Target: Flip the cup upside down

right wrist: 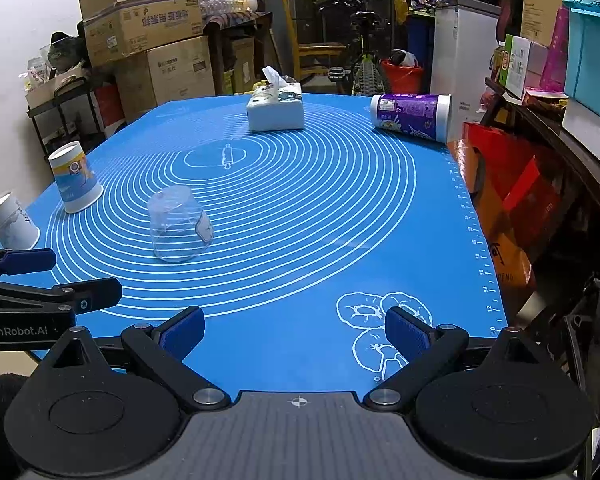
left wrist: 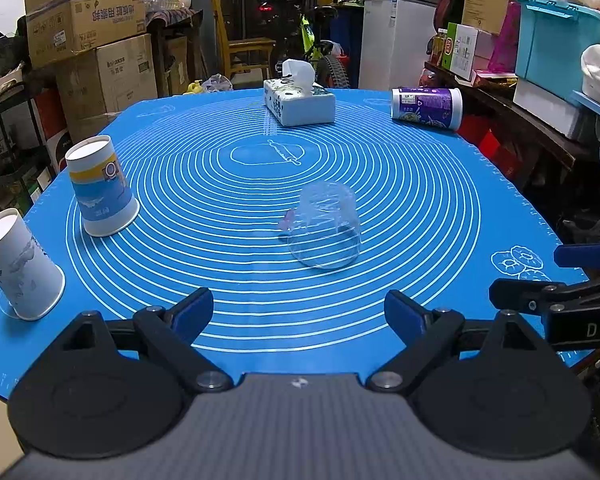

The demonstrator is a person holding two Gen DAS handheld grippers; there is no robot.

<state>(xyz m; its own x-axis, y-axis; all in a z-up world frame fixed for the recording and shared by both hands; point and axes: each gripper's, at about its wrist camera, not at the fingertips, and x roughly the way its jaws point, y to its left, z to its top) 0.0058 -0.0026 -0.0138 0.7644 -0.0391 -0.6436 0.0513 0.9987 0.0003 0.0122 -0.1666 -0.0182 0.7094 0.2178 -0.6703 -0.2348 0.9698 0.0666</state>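
A clear plastic cup (left wrist: 327, 225) stands upside down, mouth on the blue mat (left wrist: 420, 208), near the mat's middle. It also shows in the right wrist view (right wrist: 178, 224) at the left. My left gripper (left wrist: 299, 314) is open and empty, a short way in front of the cup. My right gripper (right wrist: 295, 330) is open and empty over the mat's near right part, apart from the cup. The right gripper's fingers (left wrist: 580, 256) show at the right edge of the left wrist view; the left gripper's fingers (right wrist: 28, 261) show at the left edge of the right wrist view.
Two paper cups stand upside down at the mat's left edge: a blue and yellow one (left wrist: 100, 188) and a white one (left wrist: 20, 266). A tissue box (left wrist: 298, 100) sits at the far side. A purple canister (left wrist: 426, 107) lies on its side at the far right. Boxes and shelves surround the table.
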